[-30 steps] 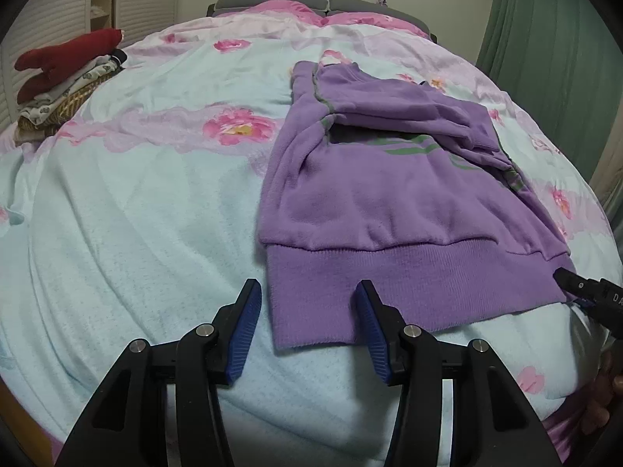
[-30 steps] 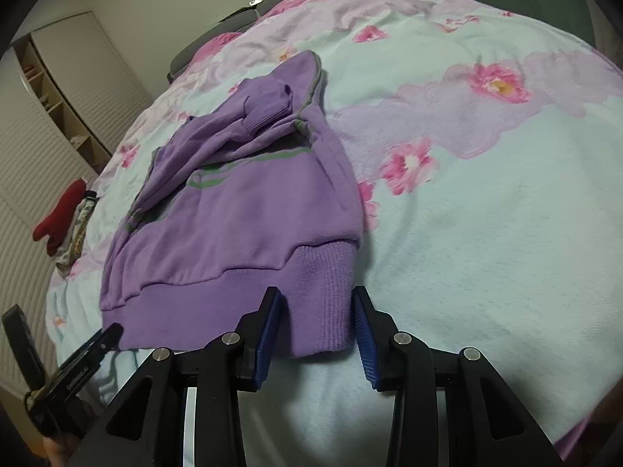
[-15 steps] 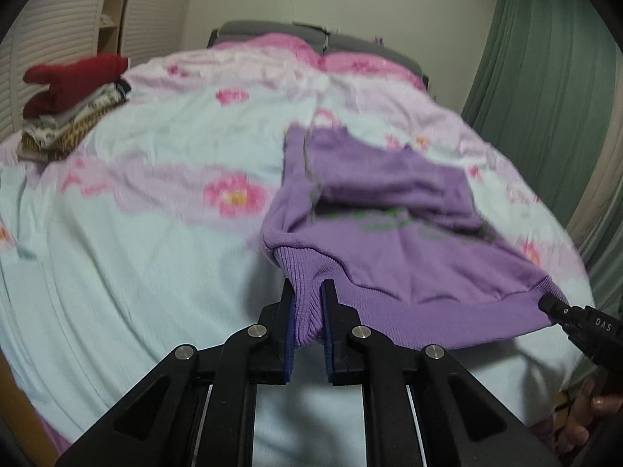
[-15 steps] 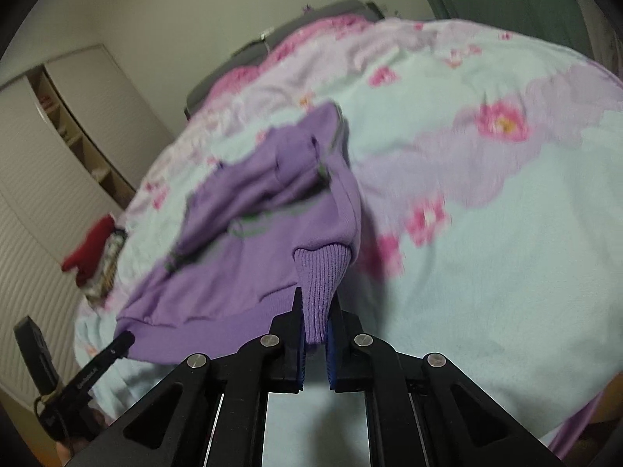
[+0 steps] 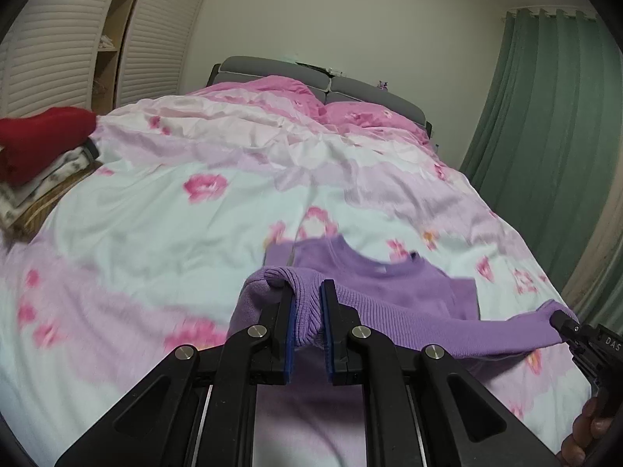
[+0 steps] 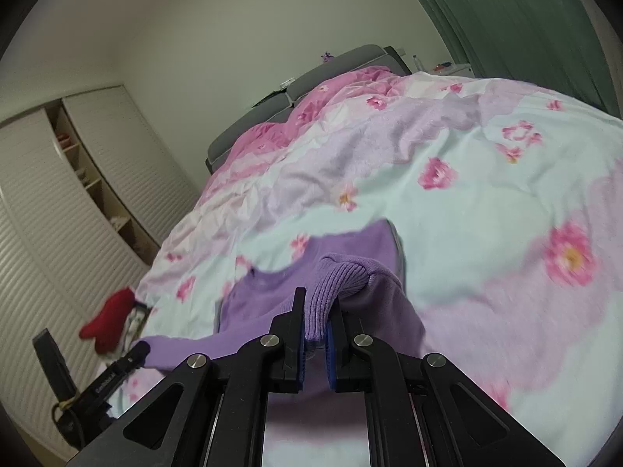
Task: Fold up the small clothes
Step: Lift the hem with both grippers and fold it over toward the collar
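So I had the purple sweater pinched by its ribbed hem at both corners — my left gripper clamped on one end, my right gripper clamped on the other. The hem was stretched between them up off the bed, with the rest of the sweater trailing down onto the floral duvet further back. In the left view I could see my right gripper's tip biting the far corner. A stack of folded clothes with something red on top sat near the bed's left edge.
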Tool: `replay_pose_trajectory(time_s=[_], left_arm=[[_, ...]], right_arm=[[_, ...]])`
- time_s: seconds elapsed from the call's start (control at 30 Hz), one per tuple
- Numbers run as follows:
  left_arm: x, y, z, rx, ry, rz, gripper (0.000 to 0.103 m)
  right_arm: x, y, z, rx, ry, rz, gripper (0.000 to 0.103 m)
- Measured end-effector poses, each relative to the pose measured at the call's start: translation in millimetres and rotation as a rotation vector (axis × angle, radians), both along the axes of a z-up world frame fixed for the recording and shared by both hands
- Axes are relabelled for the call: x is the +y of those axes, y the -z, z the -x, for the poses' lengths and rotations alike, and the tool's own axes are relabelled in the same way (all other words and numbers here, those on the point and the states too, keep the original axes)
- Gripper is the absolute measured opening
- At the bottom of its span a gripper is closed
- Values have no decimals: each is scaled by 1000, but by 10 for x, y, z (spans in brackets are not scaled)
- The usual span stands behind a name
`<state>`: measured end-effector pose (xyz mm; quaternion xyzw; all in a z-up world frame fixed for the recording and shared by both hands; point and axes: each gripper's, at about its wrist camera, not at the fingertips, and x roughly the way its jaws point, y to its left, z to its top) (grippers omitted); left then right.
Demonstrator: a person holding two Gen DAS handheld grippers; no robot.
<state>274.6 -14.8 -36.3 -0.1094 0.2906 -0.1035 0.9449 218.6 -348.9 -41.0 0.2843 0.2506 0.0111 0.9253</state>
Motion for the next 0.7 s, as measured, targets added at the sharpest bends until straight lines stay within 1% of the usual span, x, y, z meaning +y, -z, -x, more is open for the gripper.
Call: replay_pose_trajectory(time_s=[0.07, 0.1, 0.23, 0.27, 0.4, 0.47, 0.57, 0.63, 0.7], left_arm=[[-59, 11, -286, 6, -4, -1, 13], [-80, 25, -365, 10, -4, -1, 13], [-219, 156, -864, 38, -2, -20, 13], [-242, 185, -931, 44, 0, -23, 13], [-344, 406, -1290, 79, 2, -46, 13], [-382, 570, -1450, 116, 0, -58, 13], [-424, 728, -1539, 134, 7, -86, 14], [-451, 771, -1541, 125, 14, -107, 14], [-446, 750, -1515, 119, 18, -108, 17]], right_arm=[[-45, 25, -218, 7, 7, -8, 8], [-72, 45, -337, 13, 10, -14, 8], [-181, 162, -727, 46, 21, -35, 8], [-216, 206, -819, 58, 24, -41, 8], [-295, 434, -1165, 111, 35, -49, 8], [-300, 569, -1312, 145, 34, -43, 8], [-316, 733, -1468, 184, 36, -40, 9], [-321, 793, -1517, 194, 36, -47, 10], [-312, 793, -1541, 199, 22, -45, 16]])
